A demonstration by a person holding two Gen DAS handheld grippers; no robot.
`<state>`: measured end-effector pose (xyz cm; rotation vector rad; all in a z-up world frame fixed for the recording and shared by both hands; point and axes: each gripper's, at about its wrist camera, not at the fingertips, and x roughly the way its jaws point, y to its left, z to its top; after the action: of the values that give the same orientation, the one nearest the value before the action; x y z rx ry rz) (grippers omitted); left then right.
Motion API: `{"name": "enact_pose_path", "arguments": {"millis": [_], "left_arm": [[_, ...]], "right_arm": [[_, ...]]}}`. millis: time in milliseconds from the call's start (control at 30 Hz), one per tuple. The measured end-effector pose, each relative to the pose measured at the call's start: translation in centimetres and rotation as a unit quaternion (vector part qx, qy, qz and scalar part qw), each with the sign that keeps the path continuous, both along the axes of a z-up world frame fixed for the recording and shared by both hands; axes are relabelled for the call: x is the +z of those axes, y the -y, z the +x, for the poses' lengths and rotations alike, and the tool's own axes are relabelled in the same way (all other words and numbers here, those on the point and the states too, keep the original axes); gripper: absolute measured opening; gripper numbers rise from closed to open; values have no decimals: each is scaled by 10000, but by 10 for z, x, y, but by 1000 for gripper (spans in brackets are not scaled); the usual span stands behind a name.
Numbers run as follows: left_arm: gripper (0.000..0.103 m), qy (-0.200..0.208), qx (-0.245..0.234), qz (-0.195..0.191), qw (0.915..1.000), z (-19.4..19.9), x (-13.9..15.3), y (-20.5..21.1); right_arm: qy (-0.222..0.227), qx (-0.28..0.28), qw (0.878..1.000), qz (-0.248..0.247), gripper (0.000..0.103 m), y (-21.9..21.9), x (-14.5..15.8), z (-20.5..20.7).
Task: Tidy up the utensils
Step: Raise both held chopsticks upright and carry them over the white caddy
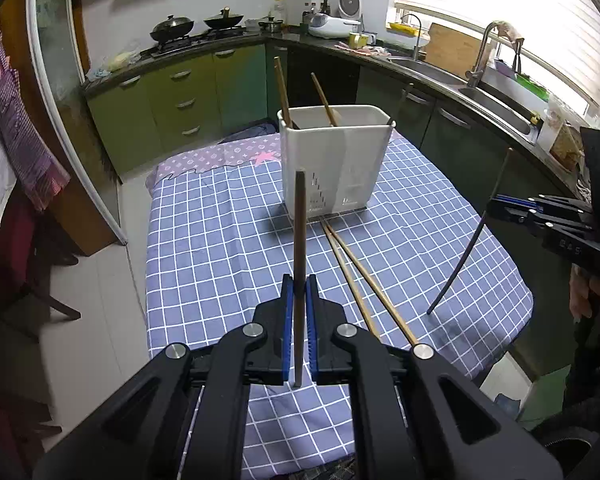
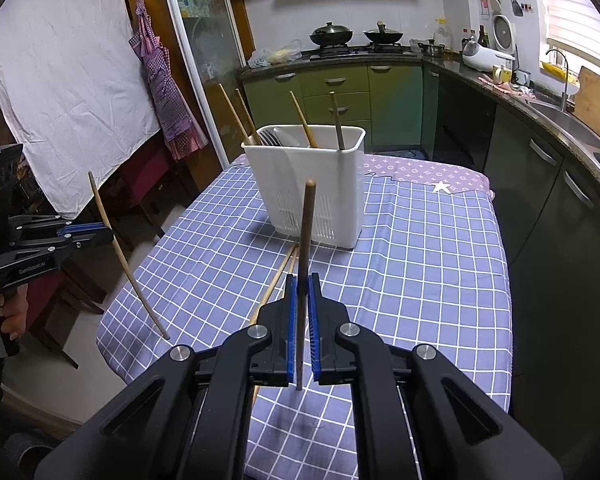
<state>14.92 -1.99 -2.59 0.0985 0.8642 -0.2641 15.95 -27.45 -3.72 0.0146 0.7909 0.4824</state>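
- Left gripper: fingers clamped tight on a dark chopstick, gripped near its lower end, most of the stick poking up past the fingertips
- Right gripper: fingers likewise fully closed on a second stick, same low grip, tip up
- Holder stands on the checked counter ahead of both grippers, well apart from them; several chopsticks and what looks like a fork already stand in it
- Two pale chopsticks lie loose on the counter, far ends touching or just at the holder's base
- Step in hand, as I read it: drop the held sticks into the holder
- Do it one gripper at a time so the sticks don't cross over the rim
- The long end is up, so either tilt the wrist until the stick points down into a compartment or lift high enough for the short end to clear the rim
- Aim for the compartment that already has chopsticks, avoid knocking the leaning ones
- Release only once the lower end is inside the wall; holder looks light and could tip if nudged
- Loose pair on the counter is next
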Motion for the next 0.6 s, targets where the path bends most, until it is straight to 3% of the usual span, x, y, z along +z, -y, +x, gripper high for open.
{"name": "enact_pose_path", "arguments": {"millis": [400, 600], "left_arm": [[6, 77, -136, 9, 9999, 6, 11, 7], [6, 139, -253, -25, 9996, 14, 29, 17]], "right_arm": [[46, 74, 10000, 10, 6, -4, 4, 2], [258, 142, 9996, 18, 6, -9, 25, 5]]}}
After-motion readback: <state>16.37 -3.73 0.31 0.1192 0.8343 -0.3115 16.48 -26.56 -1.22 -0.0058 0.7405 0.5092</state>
